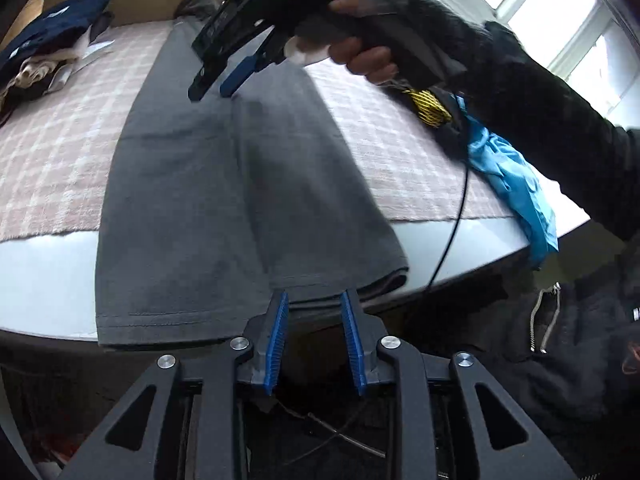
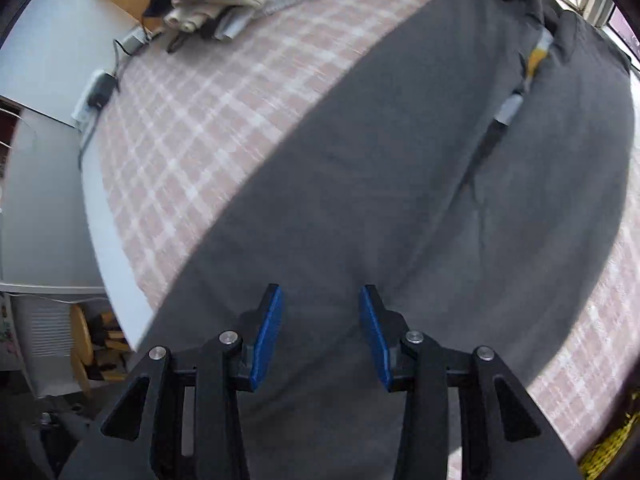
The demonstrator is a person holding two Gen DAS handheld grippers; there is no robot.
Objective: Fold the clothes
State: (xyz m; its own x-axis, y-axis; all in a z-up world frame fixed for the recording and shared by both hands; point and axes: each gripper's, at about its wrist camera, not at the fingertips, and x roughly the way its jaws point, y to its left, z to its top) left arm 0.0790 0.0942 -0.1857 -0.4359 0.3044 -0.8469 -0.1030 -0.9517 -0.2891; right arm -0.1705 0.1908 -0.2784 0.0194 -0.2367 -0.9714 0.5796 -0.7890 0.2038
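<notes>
The left gripper sits low at the near hem of the grey garment, its blue pads spread apart and holding nothing. The right gripper, held in a person's hand with a dark sleeve behind it, hovers above the garment's far half, fingers parted and empty; its own camera shows the pads wide apart over grey cloth. The garment lies flat lengthwise on a pink checked blanket, its near hem hanging over the white table edge. Bare blanket lies open on both sides of the garment. A pile of clothes sits beyond the garment's far left corner, and blue cloth lies off its right side, with bright windows beyond.
</notes>
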